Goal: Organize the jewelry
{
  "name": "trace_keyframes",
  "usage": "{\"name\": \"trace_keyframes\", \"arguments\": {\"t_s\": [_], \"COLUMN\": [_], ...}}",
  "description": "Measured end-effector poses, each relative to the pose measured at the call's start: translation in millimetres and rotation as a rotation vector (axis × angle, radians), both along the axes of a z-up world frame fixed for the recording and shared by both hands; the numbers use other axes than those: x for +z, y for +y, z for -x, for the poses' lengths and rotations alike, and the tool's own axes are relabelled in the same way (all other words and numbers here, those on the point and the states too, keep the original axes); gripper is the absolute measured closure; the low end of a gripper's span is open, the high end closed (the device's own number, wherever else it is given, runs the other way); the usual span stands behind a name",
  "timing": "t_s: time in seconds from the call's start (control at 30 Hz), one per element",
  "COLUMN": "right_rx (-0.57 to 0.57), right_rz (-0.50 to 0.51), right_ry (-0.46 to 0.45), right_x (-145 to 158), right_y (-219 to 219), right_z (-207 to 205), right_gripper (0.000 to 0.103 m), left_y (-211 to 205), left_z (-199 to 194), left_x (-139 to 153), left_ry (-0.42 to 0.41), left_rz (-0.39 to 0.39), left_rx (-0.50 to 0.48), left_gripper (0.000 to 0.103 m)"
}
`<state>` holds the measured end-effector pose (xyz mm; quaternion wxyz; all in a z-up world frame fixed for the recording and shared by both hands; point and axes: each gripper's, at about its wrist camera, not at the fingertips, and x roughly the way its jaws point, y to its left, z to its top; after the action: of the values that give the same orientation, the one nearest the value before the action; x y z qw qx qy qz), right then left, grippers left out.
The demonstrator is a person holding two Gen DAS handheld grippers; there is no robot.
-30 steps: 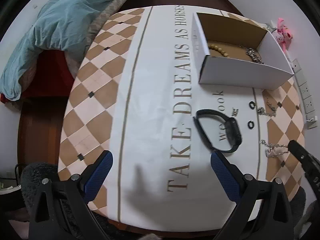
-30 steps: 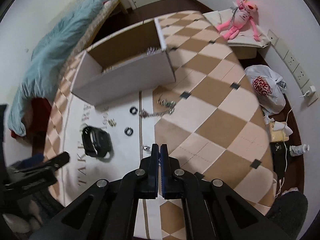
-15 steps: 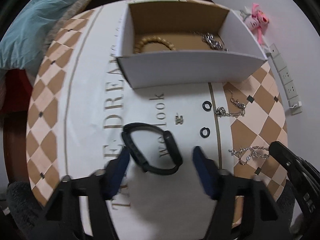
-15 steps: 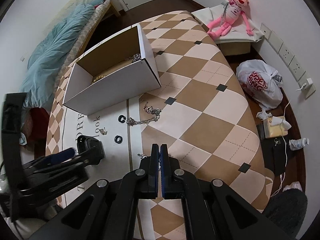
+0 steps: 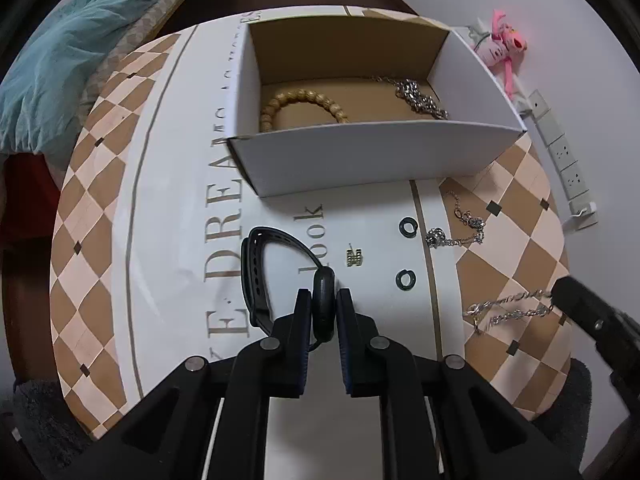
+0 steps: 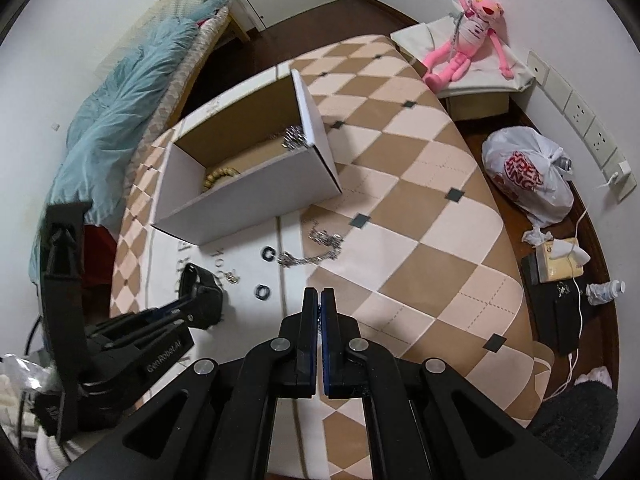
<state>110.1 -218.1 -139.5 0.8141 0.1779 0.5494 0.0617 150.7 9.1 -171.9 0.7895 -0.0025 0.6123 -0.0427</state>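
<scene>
L gripper (image 5: 324,304) clamps black rubbery watch (image 5: 280,276), R gripper (image 6: 320,300) pinches thin silver chain (image 5: 508,310); ahead, white card box (image 5: 360,156) w/ wooden bead bracelet (image 5: 300,106).

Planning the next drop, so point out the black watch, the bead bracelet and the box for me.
black watch (image 5: 325,300), left wrist view, on its body between the fingers.
bead bracelet (image 5: 304,100), left wrist view, on the beads at the loop's top.
box (image 5: 360,160), left wrist view, on its white front wall.
</scene>
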Motion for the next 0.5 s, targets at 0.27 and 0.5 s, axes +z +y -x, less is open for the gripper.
{"name": "trace_keyframes", "arguments": {"t_s": [0.27, 0.5], "right_rx": [0.044, 0.084], "right_rz": [-0.049, -0.099], "right_ry": [-0.076, -0.185], "right_x": [49, 111], "right_y": [5, 8], "right_z": [-11, -49], "right_gripper": [0.102, 0.102], "left_y": [18, 27], "left_z": [8, -23], "left_x": [50, 107], "left_ry": [-0.078, -0.155], "left_rz": [0.076, 0.186], "left_rx": [0.016, 0.011], "left_gripper": [0.093, 0.093]}}
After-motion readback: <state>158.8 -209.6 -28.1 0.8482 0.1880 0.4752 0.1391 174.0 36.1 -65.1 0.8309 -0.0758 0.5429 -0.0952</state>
